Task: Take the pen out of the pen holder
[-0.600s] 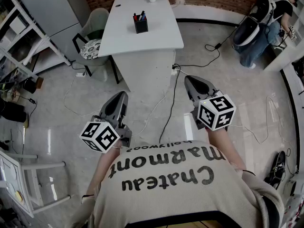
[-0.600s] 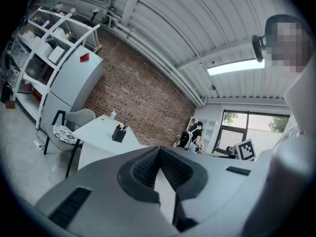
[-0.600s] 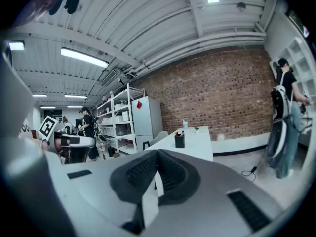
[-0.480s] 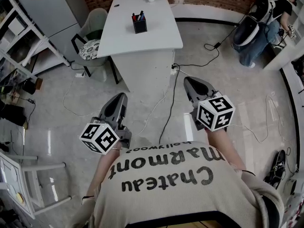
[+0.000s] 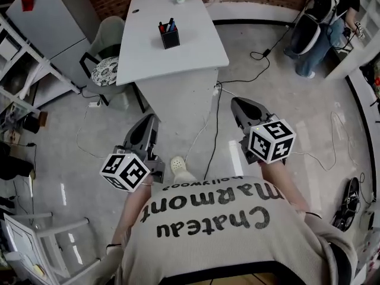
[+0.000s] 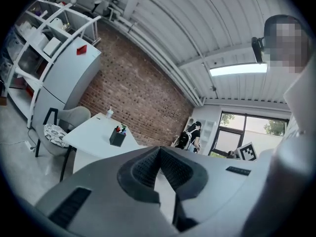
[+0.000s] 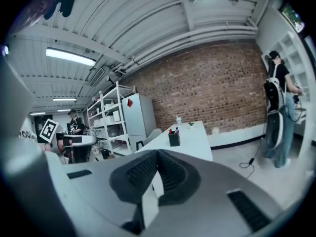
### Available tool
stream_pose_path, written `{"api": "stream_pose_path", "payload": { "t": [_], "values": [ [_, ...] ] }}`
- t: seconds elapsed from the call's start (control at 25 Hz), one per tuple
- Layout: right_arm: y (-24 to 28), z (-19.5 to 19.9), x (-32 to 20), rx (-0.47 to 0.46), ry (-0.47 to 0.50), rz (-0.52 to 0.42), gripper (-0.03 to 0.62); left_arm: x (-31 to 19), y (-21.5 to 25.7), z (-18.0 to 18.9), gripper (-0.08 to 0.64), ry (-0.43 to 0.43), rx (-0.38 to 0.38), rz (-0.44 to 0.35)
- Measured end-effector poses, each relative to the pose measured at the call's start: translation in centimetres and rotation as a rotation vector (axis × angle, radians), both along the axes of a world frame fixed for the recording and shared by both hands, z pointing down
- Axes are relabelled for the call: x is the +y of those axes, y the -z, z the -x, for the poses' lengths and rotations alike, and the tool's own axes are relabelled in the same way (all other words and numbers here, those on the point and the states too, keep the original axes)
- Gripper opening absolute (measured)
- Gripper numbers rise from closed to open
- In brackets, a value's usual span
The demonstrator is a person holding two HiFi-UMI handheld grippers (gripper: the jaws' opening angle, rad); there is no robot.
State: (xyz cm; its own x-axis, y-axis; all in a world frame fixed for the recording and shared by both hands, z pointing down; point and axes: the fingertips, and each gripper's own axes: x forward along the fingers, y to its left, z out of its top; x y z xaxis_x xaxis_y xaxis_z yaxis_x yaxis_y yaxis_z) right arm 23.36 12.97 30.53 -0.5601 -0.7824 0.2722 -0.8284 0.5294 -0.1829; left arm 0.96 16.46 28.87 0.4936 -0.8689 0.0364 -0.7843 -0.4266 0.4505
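Well short of the worktop (image 5: pixel 190 46), left tongs (image 5: pixel 149 121) and right tongs (image 5: pixel 240 103) are closed, empty; next: approach pen holder (image 5: pixel 170 38), open on pen (image 5: pixel 171 24).

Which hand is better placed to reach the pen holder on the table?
Right, narrowly: the black square pen holder sits almost ahead of the shut right tool, but off to the side of the shut left tool. Both are far from it.
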Motion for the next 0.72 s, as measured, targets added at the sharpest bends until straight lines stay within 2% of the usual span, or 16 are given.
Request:
{"api": "stream_pose_path", "payload": {
  "t": [0.24, 0.4, 0.72],
  "values": [
    [3.0, 3.2, -6.2, -0.077, -0.053, -0.045, 0.003, -6.9, 2.0, 3.0, 0.0, -0.051, -0.034, -0.044],
    [4.6, 6.3, -10.0, -0.068, -0.058, -0.084, 0.003, -11.3, 2.8, 5.7, 0.0, -0.066, -0.048, -0.063],
    [5.7, 10.3, -15.4, -0.09, -0.095, -0.092, 0.003, -16.3, 3.8, 10.2, 0.0, -0.093, -0.051, -0.099]
  ]
}}
